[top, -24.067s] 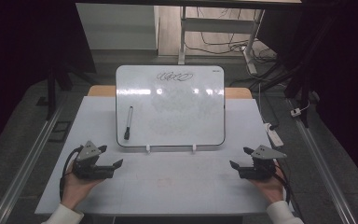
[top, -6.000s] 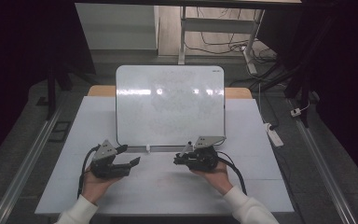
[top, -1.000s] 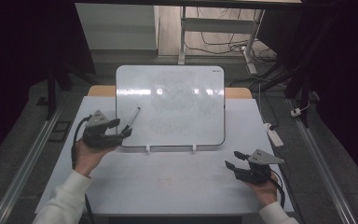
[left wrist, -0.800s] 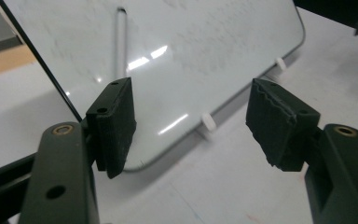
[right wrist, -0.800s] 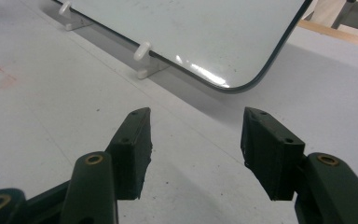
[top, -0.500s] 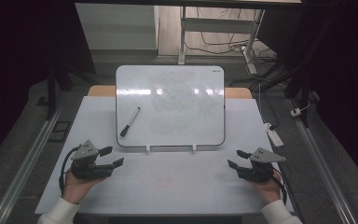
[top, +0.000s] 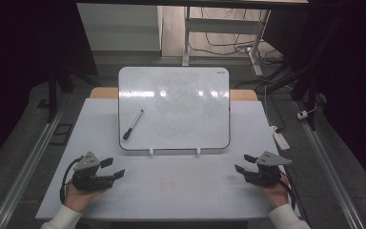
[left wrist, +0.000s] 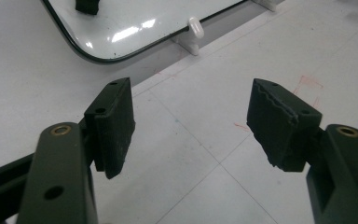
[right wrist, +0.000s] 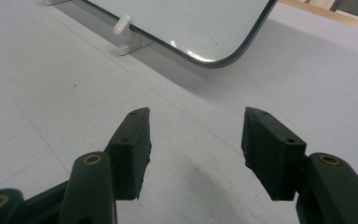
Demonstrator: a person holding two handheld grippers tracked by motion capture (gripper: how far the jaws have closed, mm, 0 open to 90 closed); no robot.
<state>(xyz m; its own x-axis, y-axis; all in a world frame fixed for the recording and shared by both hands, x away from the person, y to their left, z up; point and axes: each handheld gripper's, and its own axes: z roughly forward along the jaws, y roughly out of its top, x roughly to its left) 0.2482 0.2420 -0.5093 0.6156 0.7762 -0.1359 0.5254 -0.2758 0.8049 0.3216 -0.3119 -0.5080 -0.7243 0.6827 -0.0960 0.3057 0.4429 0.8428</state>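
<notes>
The marker (top: 133, 125), lately carried by the left gripper (top: 107, 169), has been laid on the whiteboard (top: 174, 108), seemingly wiped clean. Both grippers, the right gripper (top: 244, 163) included, are spread empty at the worktop's (top: 181, 191) lower corners; work is probably finished.

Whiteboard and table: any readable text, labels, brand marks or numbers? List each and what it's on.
None can be read.
Whiteboard, top right corner: a tiny dark mark, maybe a brand, too small to read.
Whiteboard face: faint wiped smears, no legible writing.
Marker on the board: no label visible.
Table: faint red scribbles, not letters.
Left gripper and right gripper: no markings visible.
</notes>
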